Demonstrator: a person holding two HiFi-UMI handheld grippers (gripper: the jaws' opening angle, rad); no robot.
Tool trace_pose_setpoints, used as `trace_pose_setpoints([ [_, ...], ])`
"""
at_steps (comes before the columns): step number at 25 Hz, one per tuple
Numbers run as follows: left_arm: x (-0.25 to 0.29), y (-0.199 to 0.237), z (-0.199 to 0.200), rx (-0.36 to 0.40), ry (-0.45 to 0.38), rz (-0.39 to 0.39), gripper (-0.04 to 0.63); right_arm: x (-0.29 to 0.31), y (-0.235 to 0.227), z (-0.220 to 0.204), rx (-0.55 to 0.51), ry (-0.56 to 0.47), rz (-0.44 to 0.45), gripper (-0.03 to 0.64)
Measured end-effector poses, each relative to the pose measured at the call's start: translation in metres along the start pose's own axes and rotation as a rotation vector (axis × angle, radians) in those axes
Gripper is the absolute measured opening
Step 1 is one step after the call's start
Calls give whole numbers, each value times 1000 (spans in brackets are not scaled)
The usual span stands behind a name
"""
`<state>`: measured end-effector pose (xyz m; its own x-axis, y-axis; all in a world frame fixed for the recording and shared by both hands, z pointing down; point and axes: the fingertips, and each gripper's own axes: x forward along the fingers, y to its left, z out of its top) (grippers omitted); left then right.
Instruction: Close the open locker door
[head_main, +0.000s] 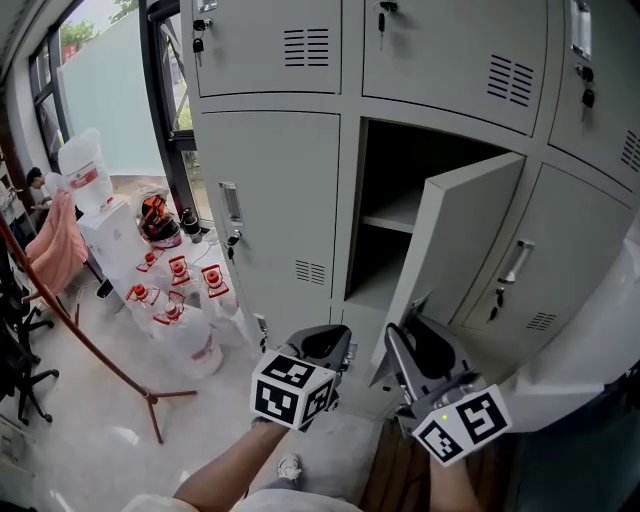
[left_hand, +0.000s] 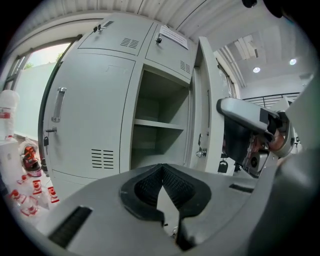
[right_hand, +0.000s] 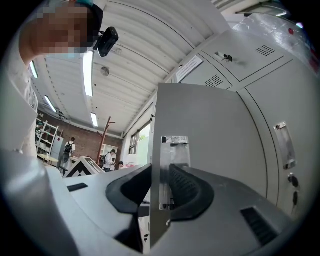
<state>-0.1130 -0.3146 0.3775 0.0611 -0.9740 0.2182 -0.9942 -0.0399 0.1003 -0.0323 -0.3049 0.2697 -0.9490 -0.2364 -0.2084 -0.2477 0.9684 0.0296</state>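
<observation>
Two grippers sit lowest in the head view, both below the open locker door (head_main: 462, 240). The right gripper (head_main: 412, 338) is at the door's lower free edge, and its own view shows the jaws closed in on that thin edge (right_hand: 161, 170), one dark pad on each face of the panel. The left gripper (head_main: 335, 345) hangs just left of the door's bottom corner. Its jaws are together at the tips with nothing between them, and it touches nothing (left_hand: 161, 176).

Up from there, the door swings out at a wide angle, hinged on its right side. Behind the door gapes the dark compartment (head_main: 400, 165), with one shelf (head_main: 395, 215) across its middle. Left of the door stands a closed locker (head_main: 275, 180) with a handle (head_main: 230, 205). Farther left of the door, well apart from it, water jugs (head_main: 172, 300) with red labels crowd the floor by a window (head_main: 100, 90).
</observation>
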Motion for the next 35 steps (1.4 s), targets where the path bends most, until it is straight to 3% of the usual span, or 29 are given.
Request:
trace_pose_setpoints([
  [19, -5, 87, 13, -26, -29, 36, 6, 82, -14, -19, -24, 10, -106, 100],
  [35, 11, 133, 23, -14, -44, -6, 6, 127, -37, -30, -33, 12, -190, 93],
])
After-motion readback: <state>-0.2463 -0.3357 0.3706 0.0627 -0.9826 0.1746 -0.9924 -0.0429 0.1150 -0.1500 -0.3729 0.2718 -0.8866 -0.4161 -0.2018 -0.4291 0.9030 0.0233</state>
